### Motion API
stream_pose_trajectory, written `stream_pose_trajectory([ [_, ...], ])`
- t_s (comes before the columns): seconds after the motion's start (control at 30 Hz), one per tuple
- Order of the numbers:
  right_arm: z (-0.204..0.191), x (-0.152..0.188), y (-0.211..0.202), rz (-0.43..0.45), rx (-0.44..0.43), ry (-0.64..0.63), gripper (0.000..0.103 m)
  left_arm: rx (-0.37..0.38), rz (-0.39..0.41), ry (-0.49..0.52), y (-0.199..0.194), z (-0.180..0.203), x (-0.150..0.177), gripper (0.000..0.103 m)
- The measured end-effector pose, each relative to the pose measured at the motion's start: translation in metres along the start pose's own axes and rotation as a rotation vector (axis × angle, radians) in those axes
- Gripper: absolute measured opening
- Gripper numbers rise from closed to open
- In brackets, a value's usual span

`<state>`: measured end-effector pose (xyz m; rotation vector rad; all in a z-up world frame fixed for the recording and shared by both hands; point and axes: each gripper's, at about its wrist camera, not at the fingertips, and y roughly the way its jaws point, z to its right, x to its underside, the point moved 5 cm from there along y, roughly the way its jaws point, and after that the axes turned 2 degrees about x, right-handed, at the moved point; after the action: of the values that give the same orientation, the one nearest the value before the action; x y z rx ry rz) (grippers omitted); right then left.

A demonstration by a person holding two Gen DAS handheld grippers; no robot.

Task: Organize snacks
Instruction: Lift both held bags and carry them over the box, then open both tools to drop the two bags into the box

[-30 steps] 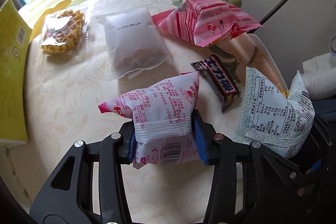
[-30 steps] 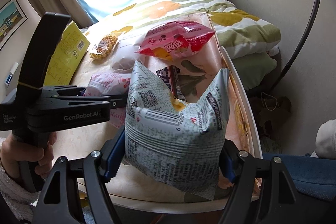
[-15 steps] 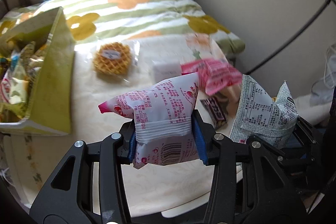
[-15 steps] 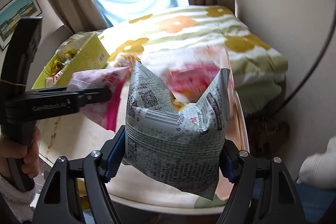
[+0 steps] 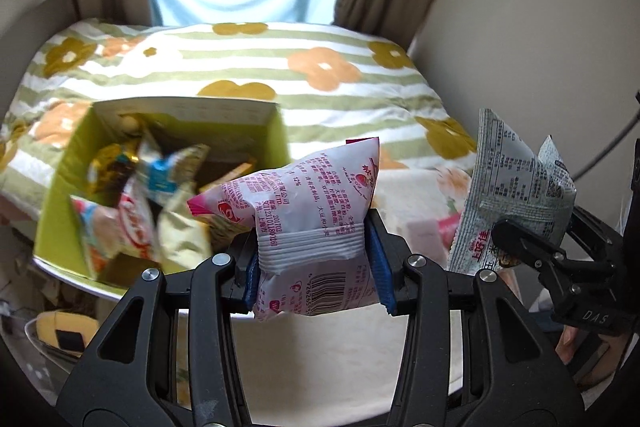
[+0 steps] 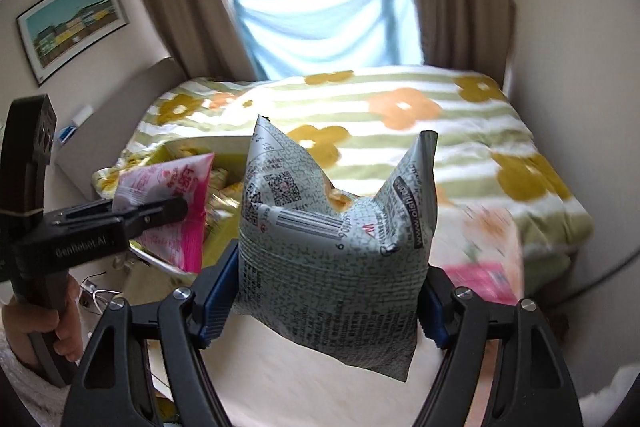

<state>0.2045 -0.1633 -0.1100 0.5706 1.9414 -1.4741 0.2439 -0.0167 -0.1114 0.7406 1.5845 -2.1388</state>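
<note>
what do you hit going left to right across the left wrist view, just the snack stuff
yellow-green snack box → pink and white snack packet held in the left tool → grey printed snack bag held in the right tool

Glossy plastic pink packet (image 5: pixel 316 223), crinkled grey foil bag (image 6: pixel 336 267), matt cardboard box (image 5: pixel 68 187)
</note>
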Motion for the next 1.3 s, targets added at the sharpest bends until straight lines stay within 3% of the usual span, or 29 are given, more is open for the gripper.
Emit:
stream_pose_trajectory([
  [0.3,-0.113,-0.046,0.069,-0.014,-0.097,-0.088,0.072,-0.080,0.008,-0.088,-0.009,-0.131,-0.018,0.041],
  [0.53,-0.166,-0.051,0.117,-0.087,-0.108,-0.078,0.072,-0.104,-0.073,-0.111,0.013,-0.209,-0.008,0.041],
  [0.63,-0.177,-0.048,0.134,-0.125,-0.106,-0.070,0.072,-0.105,-0.106,-0.097,0.026,-0.222,-0.001,0.041],
  [0.7,-0.179,-0.046,0.143,-0.151,-0.097,-0.075,0.072,-0.113,-0.112,-0.093,0.034,-0.226,0.002,0.049],
  [0.77,-0.179,-0.044,0.150,-0.171,-0.088,-0.074,0.072,-0.112,-0.112,-0.087,0.039,-0.226,0.005,0.080],
  [0.8,-0.177,-0.043,0.153,-0.181,-0.086,-0.067,0.073,-0.117,-0.103,-0.088,0.038,-0.225,0.006,0.102],
  [0.87,-0.175,-0.042,0.158,-0.195,-0.083,-0.052,0.074,-0.128,-0.079,-0.090,0.037,-0.227,0.007,0.103],
  [0.97,-0.170,-0.040,0.165,-0.215,-0.074,-0.033,0.074,-0.159,-0.103,-0.080,0.040,-0.231,0.010,0.103],
  [1.2,-0.167,-0.047,0.182,-0.237,-0.030,-0.031,0.077,-0.147,-0.116,-0.116,0.042,-0.234,0.011,0.103],
  [1.27,-0.166,-0.052,0.183,-0.205,-0.010,-0.034,0.083,-0.152,-0.113,-0.119,0.043,-0.233,0.009,0.103],
  [1.3,-0.165,-0.054,0.183,-0.188,-0.006,-0.034,0.094,-0.154,-0.112,-0.118,0.043,-0.231,0.007,0.103],
])
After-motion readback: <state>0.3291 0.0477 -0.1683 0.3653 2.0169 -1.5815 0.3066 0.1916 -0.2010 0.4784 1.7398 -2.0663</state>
